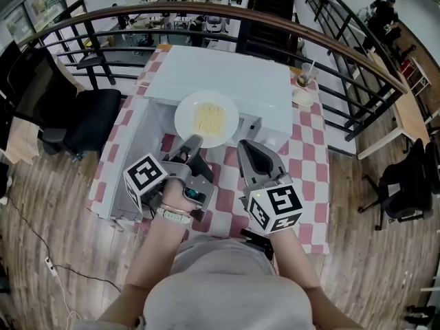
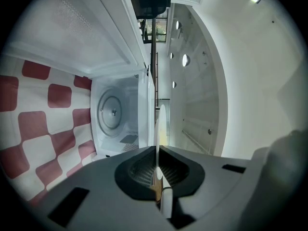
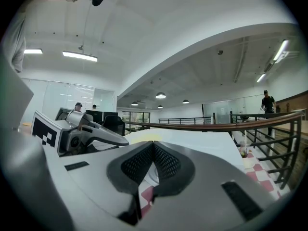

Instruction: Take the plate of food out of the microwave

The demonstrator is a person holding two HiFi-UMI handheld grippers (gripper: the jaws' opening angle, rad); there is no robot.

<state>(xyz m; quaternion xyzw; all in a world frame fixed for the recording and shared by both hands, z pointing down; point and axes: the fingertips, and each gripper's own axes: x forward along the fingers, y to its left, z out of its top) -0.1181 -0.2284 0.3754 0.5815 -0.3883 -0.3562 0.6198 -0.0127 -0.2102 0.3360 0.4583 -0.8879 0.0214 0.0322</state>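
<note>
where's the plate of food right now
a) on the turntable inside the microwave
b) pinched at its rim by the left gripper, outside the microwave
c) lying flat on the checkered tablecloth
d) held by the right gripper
b: the left gripper is shut on the rim of the plate, and the turntable in the open microwave is bare.

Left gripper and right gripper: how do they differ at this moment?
The left gripper is shut on the rim of the plate; the right gripper is shut on nothing. The left gripper is rolled onto its side; the right gripper sits level. Both point toward the microwave.
</note>
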